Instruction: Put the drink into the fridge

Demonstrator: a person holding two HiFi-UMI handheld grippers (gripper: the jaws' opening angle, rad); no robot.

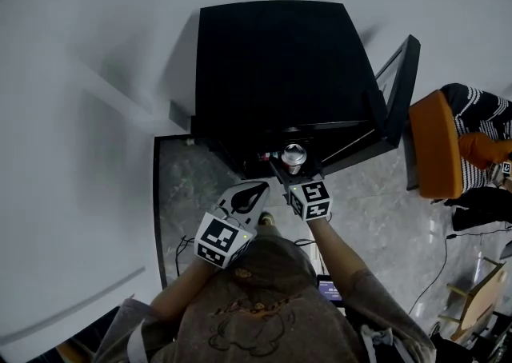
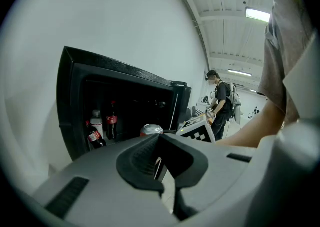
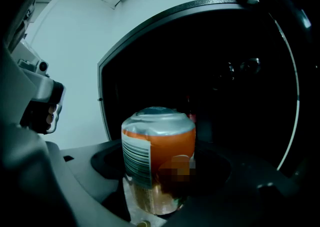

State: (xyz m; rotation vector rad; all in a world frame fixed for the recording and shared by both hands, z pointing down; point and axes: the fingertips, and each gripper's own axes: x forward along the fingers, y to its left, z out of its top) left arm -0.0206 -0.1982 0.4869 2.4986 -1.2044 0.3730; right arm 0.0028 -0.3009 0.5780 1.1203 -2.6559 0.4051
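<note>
In the head view, a black fridge (image 1: 272,65) is standing against a pale wall, and its door (image 1: 396,85) is hanging open to the right. The right hand-held gripper (image 1: 290,168) is holding the drink can (image 1: 294,156) upright just at the open front of the fridge, above the grey stone floor (image 1: 188,185). The left hand-held gripper (image 1: 248,192) is hanging just beside it, a little lower, and is not touching the fridge. An orange chair (image 1: 432,145) is standing near the door. In the left gripper view, the left hand-held gripper (image 2: 162,163) is keeping its jaws almost together, with only a thin slit between the dark pads, and it is carrying nothing. Beyond it the fridge (image 2: 70,101) is showing its dark inside, where two cola bottles (image 2: 112,121) and a clear bottle (image 2: 96,120) are standing at the left. The silver top of the drink can (image 2: 151,130) is showing in front of the opening, next to the marker cube (image 2: 200,132) of the other gripper. A person (image 2: 220,106) is standing far behind. In the right gripper view, the right hand-held gripper (image 3: 161,168) is closing its jaws on the drink can (image 3: 160,141), which is orange with a silver top and is standing upright between them. The dark inside of the fridge (image 3: 225,71) is filling the space behind it; whether the can is already past the front edge, I cannot tell.
</note>
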